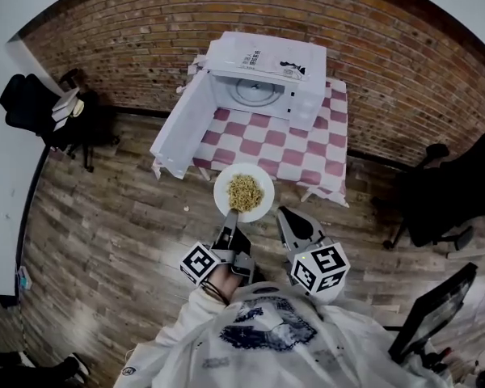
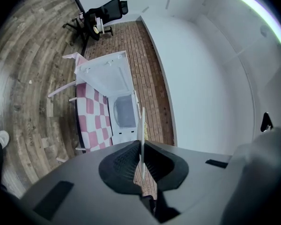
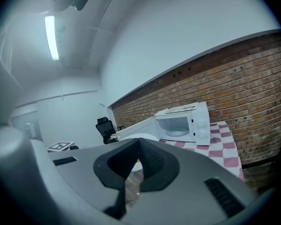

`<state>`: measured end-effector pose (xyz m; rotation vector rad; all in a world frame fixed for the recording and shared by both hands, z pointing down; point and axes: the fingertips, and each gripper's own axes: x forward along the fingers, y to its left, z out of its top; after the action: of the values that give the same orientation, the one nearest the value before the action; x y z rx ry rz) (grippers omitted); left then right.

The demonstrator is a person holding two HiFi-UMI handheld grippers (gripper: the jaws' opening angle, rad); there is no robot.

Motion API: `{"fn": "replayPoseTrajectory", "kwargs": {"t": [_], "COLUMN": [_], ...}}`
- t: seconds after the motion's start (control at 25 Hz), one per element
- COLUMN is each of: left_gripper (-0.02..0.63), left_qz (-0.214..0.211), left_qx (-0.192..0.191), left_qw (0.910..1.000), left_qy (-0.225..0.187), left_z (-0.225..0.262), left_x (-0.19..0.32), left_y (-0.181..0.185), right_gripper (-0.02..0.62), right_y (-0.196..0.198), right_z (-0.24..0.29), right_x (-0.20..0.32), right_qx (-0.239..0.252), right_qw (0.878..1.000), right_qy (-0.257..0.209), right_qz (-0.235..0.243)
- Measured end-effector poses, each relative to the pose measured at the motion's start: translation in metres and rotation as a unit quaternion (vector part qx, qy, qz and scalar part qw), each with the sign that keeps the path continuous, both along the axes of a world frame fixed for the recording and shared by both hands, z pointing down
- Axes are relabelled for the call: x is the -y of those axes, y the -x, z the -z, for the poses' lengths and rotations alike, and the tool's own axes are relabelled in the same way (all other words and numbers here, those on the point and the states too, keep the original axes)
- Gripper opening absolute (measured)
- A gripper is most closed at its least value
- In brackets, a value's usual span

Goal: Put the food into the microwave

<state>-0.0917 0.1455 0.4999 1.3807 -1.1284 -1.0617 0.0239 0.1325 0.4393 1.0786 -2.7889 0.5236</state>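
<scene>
A white plate (image 1: 244, 192) heaped with pale noodles hangs over the wooden floor, just in front of the table. My left gripper (image 1: 229, 218) is shut on its near rim. In the left gripper view the plate (image 2: 142, 121) shows edge-on between the pads of that gripper (image 2: 141, 145). The white microwave (image 1: 263, 87) stands on the pink-and-white checked table (image 1: 307, 156), its door (image 1: 182, 128) swung wide open to the left and the turntable visible inside. My right gripper (image 1: 286, 219) hovers beside the plate's right side, shut with nothing in it. The right gripper view shows this gripper (image 3: 139, 140) facing the microwave (image 3: 182, 123).
A brick wall (image 1: 388, 63) runs behind the table. A black office chair (image 1: 44, 107) stands at the left by a white desk (image 1: 4, 176). Another black chair (image 1: 449, 188) is at the right, with a monitor (image 1: 432, 314) lower right.
</scene>
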Motion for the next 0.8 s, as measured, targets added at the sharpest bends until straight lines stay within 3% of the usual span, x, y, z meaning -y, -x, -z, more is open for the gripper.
{"fn": "replayPoseTrajectory", "kwargs": {"t": [0.32,0.44,0.64,0.8], "left_gripper": [0.028,0.028,0.028,0.028], "left_qz": [-0.030,-0.043,-0.050,-0.061], "left_qx": [-0.007,0.008,-0.013,0.001], "left_qw": [0.9995,0.9990,0.9986,0.9981], "left_qy": [-0.004,0.004,-0.002,0.010], "left_z": [0.002,0.000,0.003,-0.005], "left_x": [0.048,0.062,0.078,0.085], "left_y": [0.047,0.062,0.071,0.071], "right_gripper": [0.012,0.012,0.012,0.012], "right_y": [0.049,0.062,0.073,0.075], "right_z": [0.002,0.005,0.004,0.003], "right_x": [0.044,0.058,0.069,0.078], "right_qx": [-0.003,-0.002,-0.004,-0.007], "right_qw": [0.999,0.999,0.998,0.998], "right_qy": [-0.007,-0.008,-0.008,-0.004], "right_qz": [-0.031,-0.044,-0.055,-0.059]}}
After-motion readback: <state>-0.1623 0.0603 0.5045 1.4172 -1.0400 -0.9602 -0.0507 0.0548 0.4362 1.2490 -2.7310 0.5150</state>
